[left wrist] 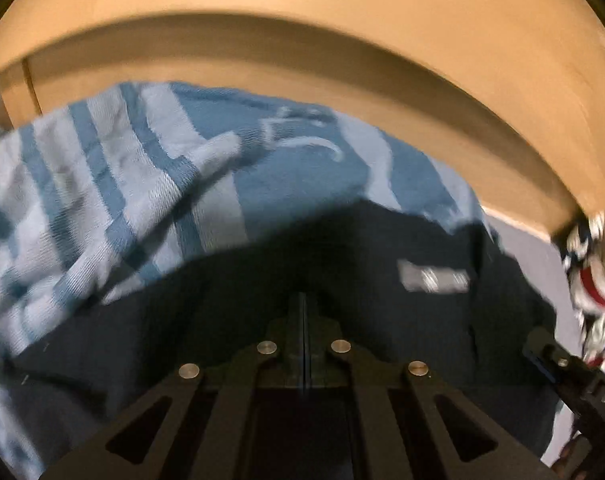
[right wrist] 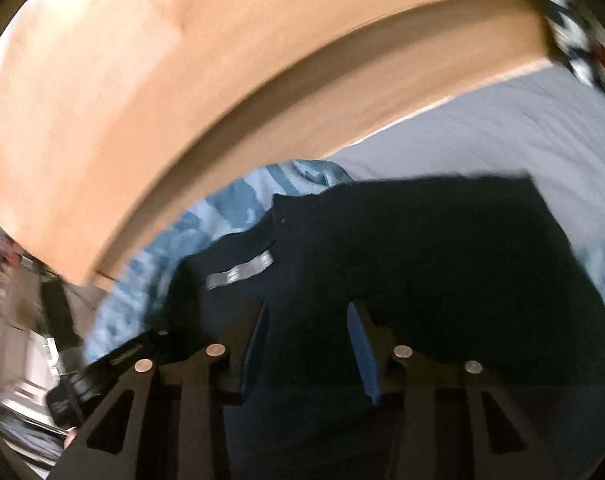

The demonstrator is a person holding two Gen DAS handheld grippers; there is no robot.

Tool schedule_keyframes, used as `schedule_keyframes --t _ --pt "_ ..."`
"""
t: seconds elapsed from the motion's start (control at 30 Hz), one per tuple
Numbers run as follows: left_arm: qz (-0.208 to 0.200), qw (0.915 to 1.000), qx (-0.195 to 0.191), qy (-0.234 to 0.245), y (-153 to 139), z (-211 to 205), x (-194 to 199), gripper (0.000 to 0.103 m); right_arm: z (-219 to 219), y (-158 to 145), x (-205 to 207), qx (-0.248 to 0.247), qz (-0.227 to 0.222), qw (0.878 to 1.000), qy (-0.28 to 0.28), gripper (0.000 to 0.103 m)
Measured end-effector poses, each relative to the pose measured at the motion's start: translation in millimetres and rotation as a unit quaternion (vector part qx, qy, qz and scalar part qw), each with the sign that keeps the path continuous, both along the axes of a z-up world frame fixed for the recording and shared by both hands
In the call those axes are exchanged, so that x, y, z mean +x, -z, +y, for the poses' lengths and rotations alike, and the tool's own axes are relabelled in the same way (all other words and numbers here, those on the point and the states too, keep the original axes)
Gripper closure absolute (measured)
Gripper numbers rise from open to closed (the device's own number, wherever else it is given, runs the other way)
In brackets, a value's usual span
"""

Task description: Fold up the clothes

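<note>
Nearest in the left wrist view: the left tool (left wrist: 304, 308), black fingers pressed together with only a thin seam between them, tips against the dark navy garment (left wrist: 262, 320); whether a fold of cloth is pinched in that seam cannot be told from this blurred view. At the right edge of the same view, part of the right tool (left wrist: 558, 364), black with a strip of blue pad showing.

In the right wrist view: the right tool (right wrist: 308, 322) standing partly apart, blue ribbed pads (right wrist: 364, 356) facing each other, dark navy cloth visible in the gap, pads not seen to press on it. At lower left, a corner of the left tool (right wrist: 114, 360).

Just beyond: the dark navy garment (right wrist: 422, 248) spread flat on the pale grey bed sheet (right wrist: 522, 120), a small grey woven label (right wrist: 240, 270) sewn on its upper part.

Further out, to the left: a light-and-mid blue striped towel-like cloth (left wrist: 122, 184), rumpled, lying partly under the navy garment's edge.

At the far right: a bunched white, navy and red patterned fabric (left wrist: 594, 276), beside the sheet's edge.

Farthest: a tan wooden headboard panel (left wrist: 342, 40) curving across the top.
</note>
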State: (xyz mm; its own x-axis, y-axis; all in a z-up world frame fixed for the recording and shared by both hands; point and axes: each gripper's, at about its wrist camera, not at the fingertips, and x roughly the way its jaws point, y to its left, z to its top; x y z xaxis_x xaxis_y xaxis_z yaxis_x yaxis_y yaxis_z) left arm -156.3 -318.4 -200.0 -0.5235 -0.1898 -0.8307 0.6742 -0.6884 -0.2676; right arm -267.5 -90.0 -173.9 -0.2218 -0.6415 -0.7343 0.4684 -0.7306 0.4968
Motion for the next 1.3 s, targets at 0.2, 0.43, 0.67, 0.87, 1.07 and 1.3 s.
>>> schedule_keyframes --t 0.2,0.43,0.67,0.87,1.07,1.3 --pt "-0.007 0.9998 -0.014 -0.009 5 -10 -34 0.101 -62 24 -58 0.110 0.025 0.994 -0.001 0.066" --pt "0.082 0.9934 -0.021 -0.078 -43 28 70 0.101 7 -16 -11 0.003 0.042 0.999 0.023 0.055" --pt "0.040 0.9780 -0.006 -0.205 14 3 159 0.101 76 23 0 0.090 -0.002 0.985 0.148 0.062" --pt "0.081 0.9710 0.012 -0.225 -30 20 181 0.101 77 9 -12 0.053 -0.010 0.985 0.165 0.061" --pt "-0.005 0.9736 0.010 -0.228 10 35 197 0.100 106 8 5 0.114 0.001 0.971 0.210 0.061" --pt "0.039 0.9754 -0.041 -0.213 -34 77 207 0.101 134 2 17 0.053 0.005 0.970 0.236 0.062"
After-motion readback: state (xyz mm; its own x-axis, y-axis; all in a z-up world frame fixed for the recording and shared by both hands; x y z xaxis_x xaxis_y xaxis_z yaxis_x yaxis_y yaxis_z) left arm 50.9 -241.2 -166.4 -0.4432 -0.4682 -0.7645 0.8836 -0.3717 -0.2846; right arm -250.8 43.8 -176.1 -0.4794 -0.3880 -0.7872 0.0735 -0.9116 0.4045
